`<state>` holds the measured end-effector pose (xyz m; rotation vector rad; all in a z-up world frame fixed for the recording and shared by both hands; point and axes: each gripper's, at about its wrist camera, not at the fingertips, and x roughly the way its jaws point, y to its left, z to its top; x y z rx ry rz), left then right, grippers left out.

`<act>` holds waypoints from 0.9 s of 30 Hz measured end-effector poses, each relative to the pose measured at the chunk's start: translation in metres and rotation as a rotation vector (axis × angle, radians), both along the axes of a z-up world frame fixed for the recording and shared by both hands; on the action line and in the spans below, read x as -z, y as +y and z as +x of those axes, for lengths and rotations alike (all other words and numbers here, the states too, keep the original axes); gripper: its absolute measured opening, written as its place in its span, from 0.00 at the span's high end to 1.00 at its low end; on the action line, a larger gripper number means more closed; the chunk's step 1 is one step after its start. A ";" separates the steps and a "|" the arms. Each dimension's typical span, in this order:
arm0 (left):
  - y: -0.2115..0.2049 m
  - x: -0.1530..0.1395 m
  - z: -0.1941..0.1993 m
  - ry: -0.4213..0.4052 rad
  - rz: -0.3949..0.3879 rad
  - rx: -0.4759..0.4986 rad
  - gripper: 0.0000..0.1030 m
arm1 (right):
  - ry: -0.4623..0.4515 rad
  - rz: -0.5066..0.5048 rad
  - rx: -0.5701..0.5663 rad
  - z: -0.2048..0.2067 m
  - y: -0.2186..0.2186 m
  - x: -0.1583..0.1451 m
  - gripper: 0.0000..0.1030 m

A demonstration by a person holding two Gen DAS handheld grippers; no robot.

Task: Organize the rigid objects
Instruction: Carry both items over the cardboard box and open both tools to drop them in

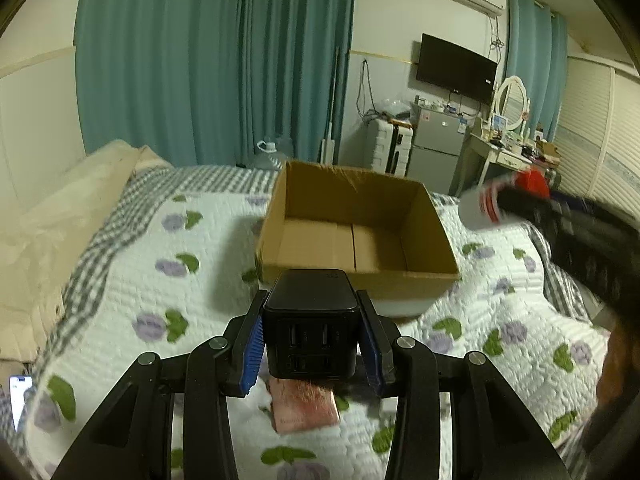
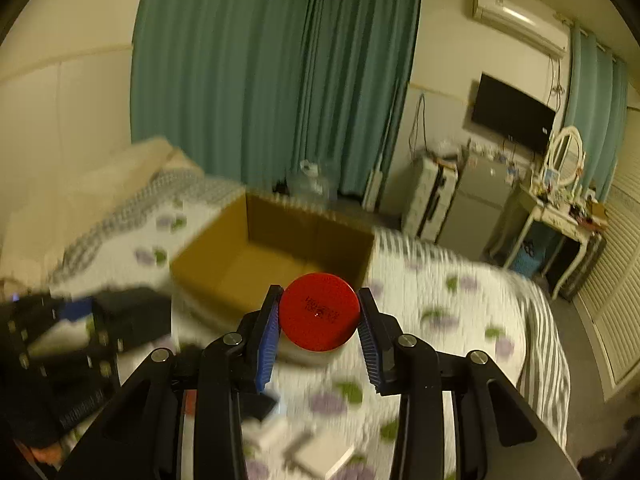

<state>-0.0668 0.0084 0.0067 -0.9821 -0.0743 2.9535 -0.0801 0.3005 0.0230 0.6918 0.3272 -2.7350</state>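
Note:
My left gripper (image 1: 312,316) is shut on a black power adapter (image 1: 312,320) with USB ports, held above the quilt just short of the near wall of an open cardboard box (image 1: 356,276). My right gripper (image 2: 318,312) is shut on a red-lidded jar (image 2: 319,317), held near the box's (image 2: 224,264) near right corner. In the left wrist view the right gripper with the jar (image 1: 496,200) shows blurred at the box's right. In the right wrist view the left gripper with the adapter (image 2: 128,316) shows blurred at the left.
The box sits on a bed with a white floral quilt (image 1: 168,280). A pink booklet (image 1: 304,404) lies below the left gripper. A phone (image 1: 18,396) lies at the bed's left edge. White items (image 2: 316,452) lie on the quilt under the right gripper.

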 end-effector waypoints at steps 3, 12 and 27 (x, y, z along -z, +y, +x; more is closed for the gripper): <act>-0.001 -0.006 -0.013 0.013 -0.010 -0.005 0.59 | 0.007 -0.027 -0.010 -0.032 -0.011 -0.009 0.65; 0.001 -0.009 -0.057 0.025 -0.040 -0.010 0.59 | -0.131 -0.034 -0.015 -0.136 -0.035 0.050 0.65; 0.019 -0.019 -0.090 0.050 -0.056 0.014 0.59 | -0.114 -0.085 0.040 -0.124 0.011 0.048 0.24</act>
